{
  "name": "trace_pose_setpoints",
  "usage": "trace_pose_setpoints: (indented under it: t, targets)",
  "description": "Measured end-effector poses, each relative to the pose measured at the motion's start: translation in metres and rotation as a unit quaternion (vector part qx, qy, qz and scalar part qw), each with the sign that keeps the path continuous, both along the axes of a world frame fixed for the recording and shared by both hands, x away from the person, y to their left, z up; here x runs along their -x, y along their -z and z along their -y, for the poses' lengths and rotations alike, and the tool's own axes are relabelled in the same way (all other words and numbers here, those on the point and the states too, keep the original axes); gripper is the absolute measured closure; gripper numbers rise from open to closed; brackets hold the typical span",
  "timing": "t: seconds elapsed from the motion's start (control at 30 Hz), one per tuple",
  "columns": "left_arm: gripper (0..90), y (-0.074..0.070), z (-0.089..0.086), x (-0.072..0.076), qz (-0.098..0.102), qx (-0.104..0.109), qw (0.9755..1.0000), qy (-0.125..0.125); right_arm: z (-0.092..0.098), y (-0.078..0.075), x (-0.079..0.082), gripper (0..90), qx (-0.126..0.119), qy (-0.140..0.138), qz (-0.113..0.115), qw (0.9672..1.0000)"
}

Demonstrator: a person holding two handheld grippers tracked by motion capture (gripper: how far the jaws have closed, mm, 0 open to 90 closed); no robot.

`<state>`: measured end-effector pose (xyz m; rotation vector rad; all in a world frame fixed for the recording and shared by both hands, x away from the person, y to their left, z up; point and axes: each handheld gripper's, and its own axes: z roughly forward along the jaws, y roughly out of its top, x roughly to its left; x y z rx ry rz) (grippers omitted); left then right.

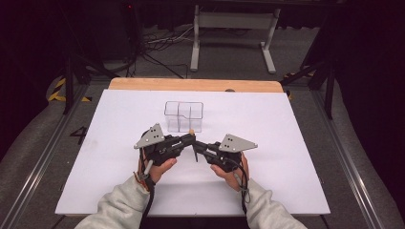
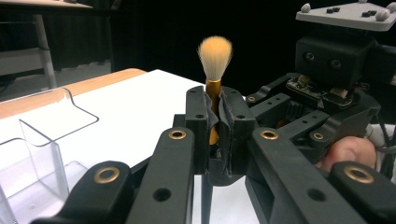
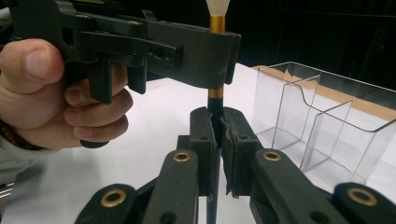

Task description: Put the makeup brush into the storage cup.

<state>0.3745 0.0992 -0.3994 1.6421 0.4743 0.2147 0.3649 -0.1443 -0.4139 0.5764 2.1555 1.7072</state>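
A makeup brush with pale orange bristles (image 2: 215, 53), a gold ferrule (image 3: 217, 23) and a black handle (image 3: 215, 100) stands upright above the table. My left gripper (image 2: 215, 105) is shut on the gold ferrule. My right gripper (image 3: 215, 123) is shut on the black handle just below it. In the high view the left gripper (image 1: 190, 138) and the right gripper (image 1: 197, 145) meet tip to tip at the table's middle, with the brush tip (image 1: 191, 131) poking up between them. A clear compartment organiser (image 1: 184, 116) stands just behind them.
The clear organiser (image 3: 317, 126) has several open-top compartments and sits close to the right of the brush in the right gripper view. A white board (image 1: 119, 157) covers the table, with a wooden edge (image 1: 196, 85) at the back. Stands and cables lie on the floor beyond.
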Motion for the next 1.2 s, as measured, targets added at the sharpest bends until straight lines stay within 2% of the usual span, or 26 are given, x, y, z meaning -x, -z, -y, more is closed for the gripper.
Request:
trace_pose_setpoints:
  t: [0.4,0.57,0.73,0.8,0.87,0.9,0.93,1.1,1.13,1.2]
  targets:
    - [83.6,-0.001,-0.002,0.0,0.004,-0.005,1.0,0.0,-0.003,0.0,0.002,83.4,0.006,0.009,0.01,0.9999]
    - [83.6,-0.004,-0.007,0.0,0.011,-0.005,0.9999,-0.002,-0.004,0.002,0.003,76.9,0.021,0.017,0.011,0.9996]
    - [83.5,-0.006,-0.012,-0.001,0.014,-0.006,0.9999,-0.006,-0.003,0.003,0.002,60.5,0.029,0.03,0.012,0.9991]
    - [83.5,-0.007,-0.015,-0.001,0.017,-0.007,0.9998,-0.007,-0.002,0.002,0.002,48.8,0.035,0.04,0.013,0.9985]
    - [83.6,-0.008,-0.017,-0.002,0.019,-0.009,0.9997,-0.009,0.0,0.002,0.001,43.7,0.041,0.042,0.012,0.9982]
    - [83.6,-0.008,-0.018,-0.002,0.02,-0.011,0.9997,-0.01,0.001,0.002,0.0,36.2,0.044,0.046,0.011,0.9979]
    - [83.5,-0.008,-0.019,-0.001,0.02,-0.013,0.9996,-0.011,0.002,0.001,0.0,33.0,0.048,0.049,0.01,0.9976]
    - [83.6,-0.009,-0.022,-0.002,0.023,-0.017,0.9994,-0.021,0.007,-0.003,0.0,24.7,0.057,0.063,0.022,0.9961]
    - [83.6,-0.008,-0.023,-0.002,0.024,-0.017,0.9993,-0.024,0.01,-0.005,0.001,21.3,0.069,0.074,0.038,0.9941]
    - [83.5,-0.008,-0.023,-0.002,0.023,-0.02,0.9992,-0.024,0.011,-0.006,0.001,19.7,0.069,0.078,0.042,0.9937]
